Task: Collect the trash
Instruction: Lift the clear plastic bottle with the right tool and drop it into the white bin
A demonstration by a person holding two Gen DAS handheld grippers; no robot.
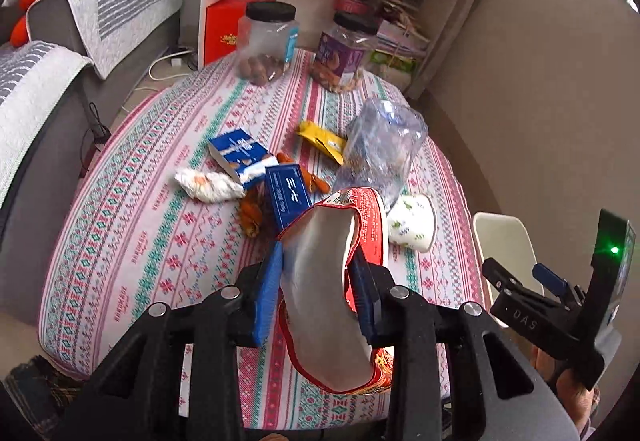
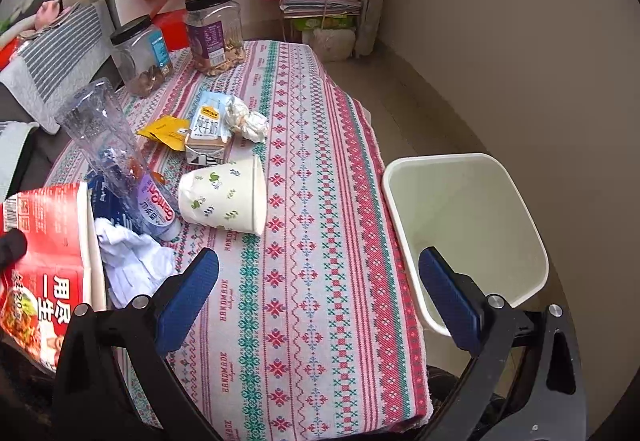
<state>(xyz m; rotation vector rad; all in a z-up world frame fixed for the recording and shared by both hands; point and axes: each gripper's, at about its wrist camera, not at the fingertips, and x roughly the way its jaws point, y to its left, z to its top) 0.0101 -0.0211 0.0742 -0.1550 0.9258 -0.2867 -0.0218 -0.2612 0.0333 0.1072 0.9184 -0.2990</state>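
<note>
Left gripper [image 1: 316, 277] fingers clamped on red noodle cup [image 1: 332, 281], held above near edge of bench [image 1: 160, 241]. Right gripper [image 2: 318, 295] fingers spread wide, holding nothing, over bench edge. White bin [image 2: 468, 225] just beside bench. Paper cup [image 2: 224, 197], plastic bottle [image 2: 116, 157], crumpled wrapper [image 2: 246, 119] lie on bench

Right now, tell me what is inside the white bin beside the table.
The white bin looks empty: its inner walls and the part of the floor that shows are bare. The right claw, open, has one finger in front of the bin's near corner, so that part cannot be seen.
</note>
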